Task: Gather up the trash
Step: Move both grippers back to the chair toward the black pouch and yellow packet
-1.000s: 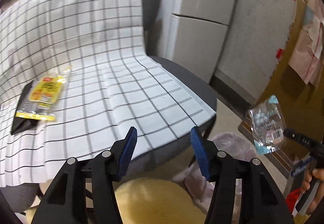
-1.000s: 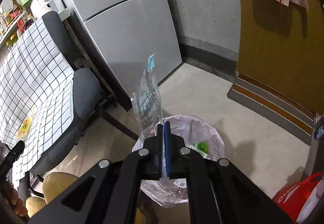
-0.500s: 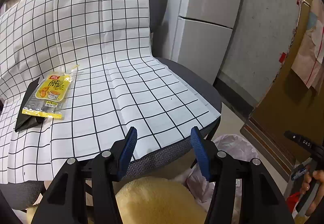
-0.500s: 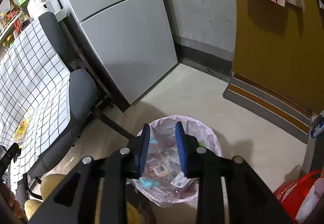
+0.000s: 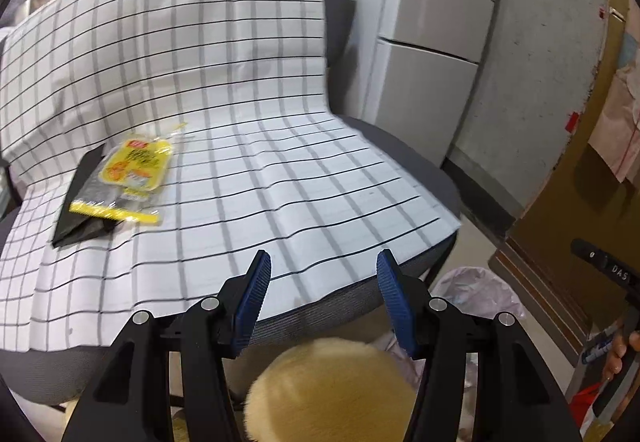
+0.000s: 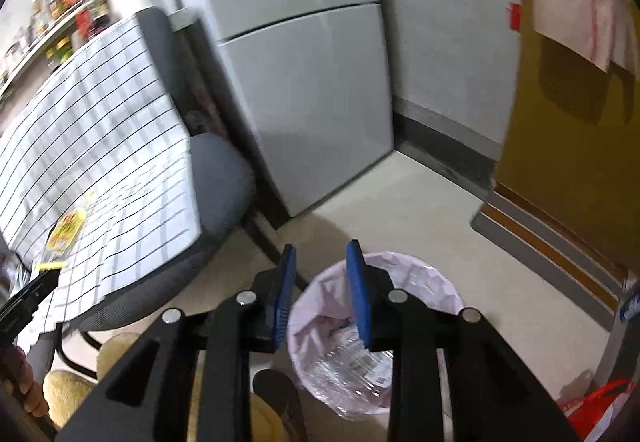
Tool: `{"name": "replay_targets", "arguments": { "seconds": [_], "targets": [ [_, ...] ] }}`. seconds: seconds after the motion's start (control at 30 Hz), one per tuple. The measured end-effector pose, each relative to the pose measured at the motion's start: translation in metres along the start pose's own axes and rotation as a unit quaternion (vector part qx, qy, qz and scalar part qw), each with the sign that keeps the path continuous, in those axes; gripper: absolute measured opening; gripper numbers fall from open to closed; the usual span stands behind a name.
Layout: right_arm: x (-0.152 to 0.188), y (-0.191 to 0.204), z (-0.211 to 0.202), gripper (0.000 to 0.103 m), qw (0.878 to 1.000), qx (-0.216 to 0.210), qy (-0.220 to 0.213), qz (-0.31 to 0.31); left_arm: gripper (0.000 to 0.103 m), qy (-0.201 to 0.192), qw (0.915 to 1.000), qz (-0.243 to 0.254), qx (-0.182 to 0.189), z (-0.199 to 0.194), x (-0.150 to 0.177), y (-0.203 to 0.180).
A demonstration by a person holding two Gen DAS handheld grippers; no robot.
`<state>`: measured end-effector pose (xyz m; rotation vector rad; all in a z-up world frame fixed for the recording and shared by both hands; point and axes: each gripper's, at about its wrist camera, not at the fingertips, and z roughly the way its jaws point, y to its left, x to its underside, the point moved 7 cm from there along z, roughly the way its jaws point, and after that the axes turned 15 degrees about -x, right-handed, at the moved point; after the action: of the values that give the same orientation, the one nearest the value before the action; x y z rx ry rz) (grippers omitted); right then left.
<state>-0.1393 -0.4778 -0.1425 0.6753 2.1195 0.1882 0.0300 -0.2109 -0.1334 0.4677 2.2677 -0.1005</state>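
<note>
Ahead-left of the spread, empty left gripper [image 5: 323, 292], a yellow wrapper [image 5: 132, 174] lies lengthwise, probably atop something dark; right gripper [image 6: 321, 290], spread, hovers over the bin [image 6: 424, 274].

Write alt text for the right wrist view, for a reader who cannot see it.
The open right gripper, blue-padded fingers empty, hangs above a bin lined with a pink bag holding clear plastic wrappers. To the left, a grey chair draped in a checked cloth bears a yellow snack packet; a grey cabinet stands behind.
</note>
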Motion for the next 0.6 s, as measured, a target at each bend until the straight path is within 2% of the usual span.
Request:
{"name": "replay_targets", "arguments": {
  "seconds": [0.2,0.3,0.5,0.6],
  "targets": [
    [-0.001,0.071,0.022,0.028,0.995,-0.075,0.024,-0.064,0.057,0.017,0.999,-0.028,-0.03,0.003,0.018,0.048],
    [-0.002,0.118,0.036,0.043,0.988,-0.113,0.039,-0.102,0.061,0.022,0.9968,-0.054,-0.055,0.003,0.023,0.083],
    [0.003,0.221,0.066,0.047,0.963,-0.18,0.067,-0.188,0.061,0.028,0.9851,-0.114,-0.126,-0.001,0.03,0.17],
    [0.013,0.273,0.084,0.047,0.947,-0.207,0.083,-0.234,0.061,0.025,0.9779,-0.14,-0.153,-0.004,0.032,0.209]
  ]
}}
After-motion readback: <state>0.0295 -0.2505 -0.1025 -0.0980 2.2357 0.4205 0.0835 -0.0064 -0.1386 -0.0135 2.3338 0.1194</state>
